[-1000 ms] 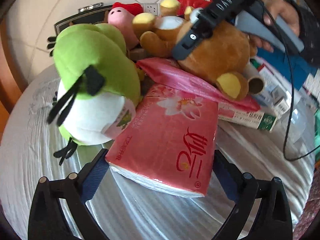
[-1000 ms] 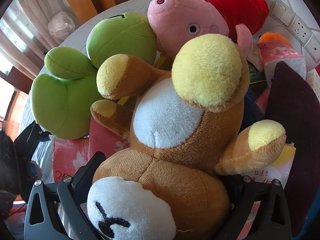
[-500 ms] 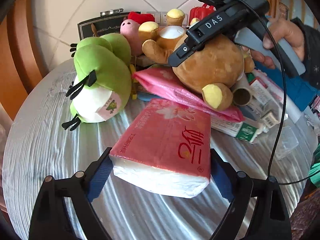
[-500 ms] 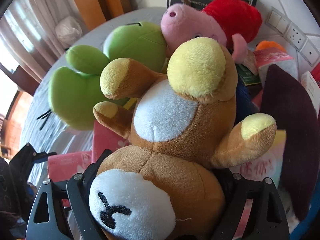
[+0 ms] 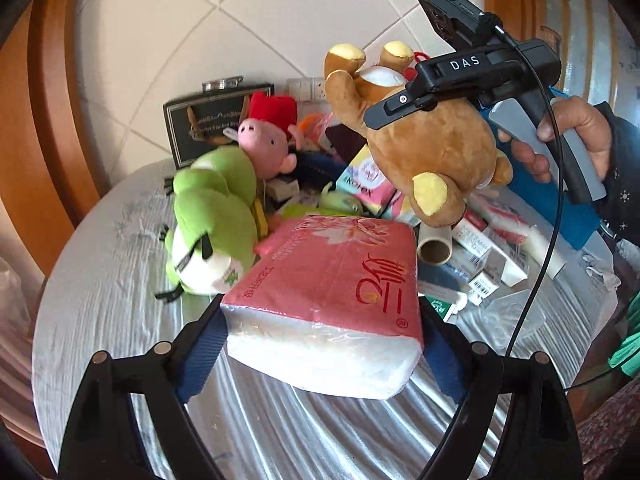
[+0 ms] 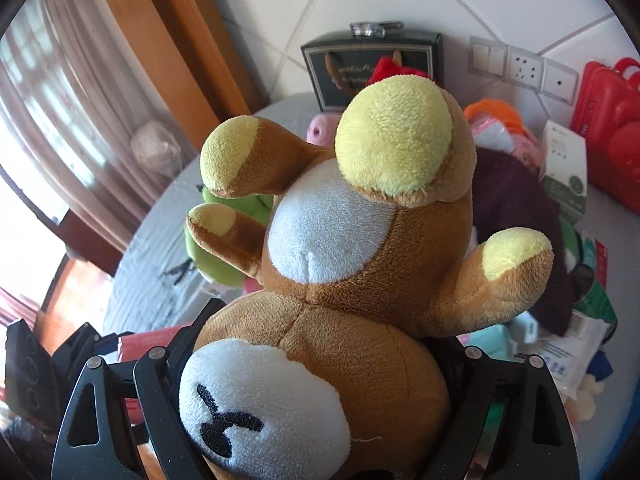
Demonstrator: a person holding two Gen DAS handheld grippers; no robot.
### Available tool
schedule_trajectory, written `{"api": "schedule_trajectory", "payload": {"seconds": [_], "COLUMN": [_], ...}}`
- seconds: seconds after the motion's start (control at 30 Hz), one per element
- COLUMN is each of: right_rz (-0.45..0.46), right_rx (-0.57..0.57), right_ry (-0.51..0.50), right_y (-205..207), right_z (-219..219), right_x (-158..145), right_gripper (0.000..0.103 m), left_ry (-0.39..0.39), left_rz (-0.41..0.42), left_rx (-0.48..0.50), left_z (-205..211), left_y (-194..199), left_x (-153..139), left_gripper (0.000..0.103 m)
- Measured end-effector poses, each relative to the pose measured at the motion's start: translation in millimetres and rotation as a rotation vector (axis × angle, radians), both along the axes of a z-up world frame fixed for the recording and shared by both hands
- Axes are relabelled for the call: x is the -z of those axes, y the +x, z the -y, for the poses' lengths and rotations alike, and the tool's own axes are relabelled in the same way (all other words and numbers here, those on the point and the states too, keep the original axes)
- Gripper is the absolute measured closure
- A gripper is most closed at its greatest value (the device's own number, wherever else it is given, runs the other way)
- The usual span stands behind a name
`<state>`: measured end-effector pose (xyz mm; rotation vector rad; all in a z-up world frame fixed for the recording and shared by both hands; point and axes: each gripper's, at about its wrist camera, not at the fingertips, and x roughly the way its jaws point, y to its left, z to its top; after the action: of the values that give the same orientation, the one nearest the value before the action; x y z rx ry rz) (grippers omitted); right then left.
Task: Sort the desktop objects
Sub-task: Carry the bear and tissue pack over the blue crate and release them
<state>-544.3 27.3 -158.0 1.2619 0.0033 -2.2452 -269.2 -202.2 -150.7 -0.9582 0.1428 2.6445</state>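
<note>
The left gripper (image 5: 320, 344) is clamped on a pink tissue pack (image 5: 332, 292), its 2 blue-padded fingers (image 5: 200, 356) pressing the pack's short sides, so that the pack hangs clear of the round table (image 5: 100, 280) with its wrinkled grey cloth. Up and to the right of it, the right gripper (image 5: 404, 100), held in a person's hand (image 5: 568, 140), grips a brown teddy bear (image 5: 432, 152) by the head; in the right wrist view the bear's white muzzle sits between the 2 black fingers (image 6: 160, 392) and its yellow-soled feet point away from the camera, the toy well above the clutter. Beyond the tissue pack and to its left lies a green frog plush (image 5: 212, 216) on the cloth, with a pink pig plush (image 5: 268, 144) in a red hat just behind it. A dark gift box (image 5: 212, 124) stands against the tiled wall farther back. To the right of the left gripper, below the bear, lie a cardboard tube (image 5: 436, 244) and a heap of small cartons (image 5: 480, 268). A red plastic case (image 6: 612, 136) stands far right of the bear.
</note>
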Motion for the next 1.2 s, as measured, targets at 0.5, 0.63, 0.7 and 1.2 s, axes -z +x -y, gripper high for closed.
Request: {"api": "schedule_trajectory", "payload": {"seconds": [0.5,0.63,0.7,1.2], "right_rz": [-0.338,-0.453,-0.520,-0.539], "right_rx": [0.291,0.442,0.521,0.882], "right_ry": [-0.178,-0.191,-0.170,-0.065], "right_y": [102.4,159.4,189.3,266.5], "right_z": [-117.1,-198.8,-238.7,-524.7], "right_x": [-160.7,-211.3,-233.6,-258.3], "right_gripper": [0.014,0.014,0.014,0.013], "left_ry": [0.000,0.030,0.059,0.109], "left_rz": [-0.313,-0.391,-0.426,-0.460], "left_rx": [0.276,0.420,0.485,0.632], "left_z": [-114.4,-190.2,-230.2,-525.3], "left_y": [-13.0,-17.3,-18.0,-39.6], "left_x": [-133.1,-170.3,-188.5,-244.1], "left_gripper": [0.014,0.014,0.014,0.013]}}
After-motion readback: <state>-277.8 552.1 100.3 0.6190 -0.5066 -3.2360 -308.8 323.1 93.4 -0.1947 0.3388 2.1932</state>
